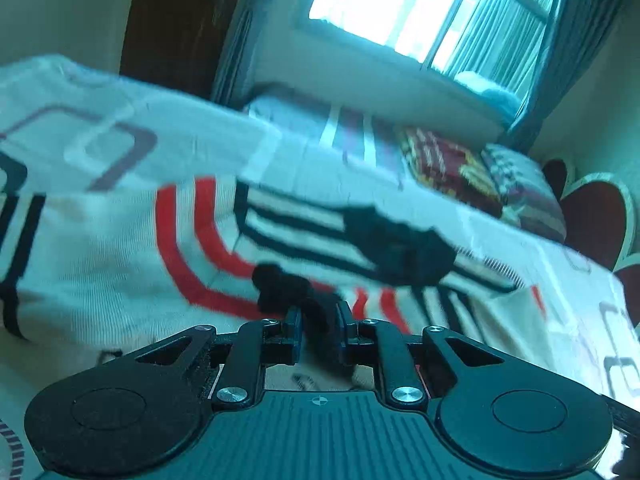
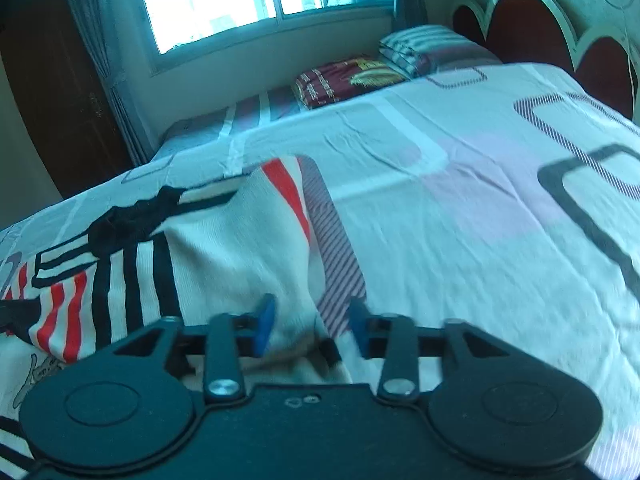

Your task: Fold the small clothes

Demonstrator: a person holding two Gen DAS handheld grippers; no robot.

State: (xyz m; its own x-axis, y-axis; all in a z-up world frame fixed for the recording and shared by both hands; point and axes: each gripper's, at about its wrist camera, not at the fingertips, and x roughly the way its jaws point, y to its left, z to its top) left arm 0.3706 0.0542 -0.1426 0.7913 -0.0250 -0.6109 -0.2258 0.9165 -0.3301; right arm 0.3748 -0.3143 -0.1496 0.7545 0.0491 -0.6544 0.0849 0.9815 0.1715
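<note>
Left gripper [image 1: 319,330], jaws pinched on a dark trim of the striped garment [image 1: 120,248] spread on the bed [image 2: 460,200]. Right gripper [image 2: 312,330], jaws half-open astride its white edge, unclamped. Step: corner pickup; next calls for the right closing.

Daylight from the overexposed window [image 1: 404,12] beyond the jaws casts a bluish tint; motion blur, fisheye-curved edges.

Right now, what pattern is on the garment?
The garment is white with black and red stripes, clearest in the right wrist view.
</note>
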